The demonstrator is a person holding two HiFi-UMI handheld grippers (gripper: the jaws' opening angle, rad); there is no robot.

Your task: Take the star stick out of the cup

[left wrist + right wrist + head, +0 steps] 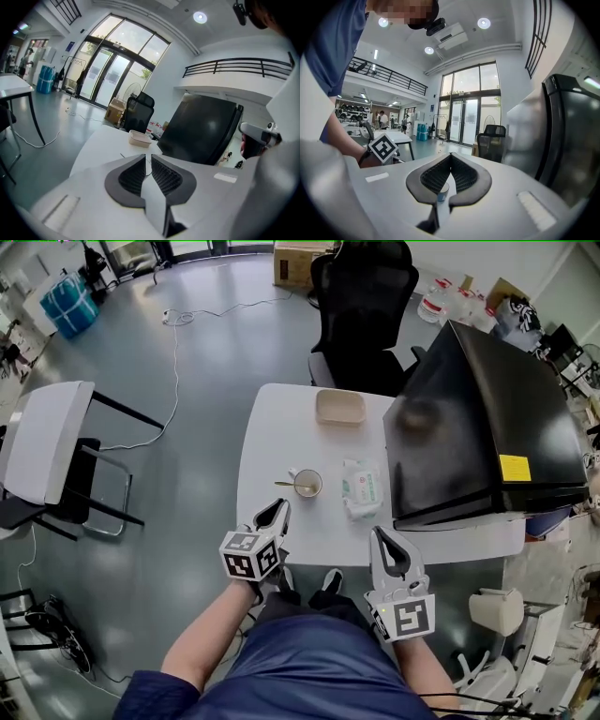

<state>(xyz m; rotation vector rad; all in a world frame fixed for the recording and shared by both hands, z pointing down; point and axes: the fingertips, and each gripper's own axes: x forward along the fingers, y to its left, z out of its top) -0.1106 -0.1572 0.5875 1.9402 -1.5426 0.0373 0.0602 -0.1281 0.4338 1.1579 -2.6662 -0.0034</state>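
A small white cup (307, 484) stands near the middle of the white table (272, 427). A thin stick (285, 485) rests in it and pokes out to the left over the rim. My left gripper (282, 505) hovers at the table's near edge, just short and left of the cup, jaws together and empty. My right gripper (377, 532) hangs off the near edge to the cup's right, also shut and empty. In the right gripper view the cup (443, 193) shows low between the jaws (450, 154). The left gripper view (148, 155) hides the cup behind its jaws.
A beige tray (339, 407) (139, 138) lies at the table's far side. A pack of wipes (362, 488) lies right of the cup. A big black box (487, 427) covers the table's right end. A black office chair (361, 306) stands behind the table.
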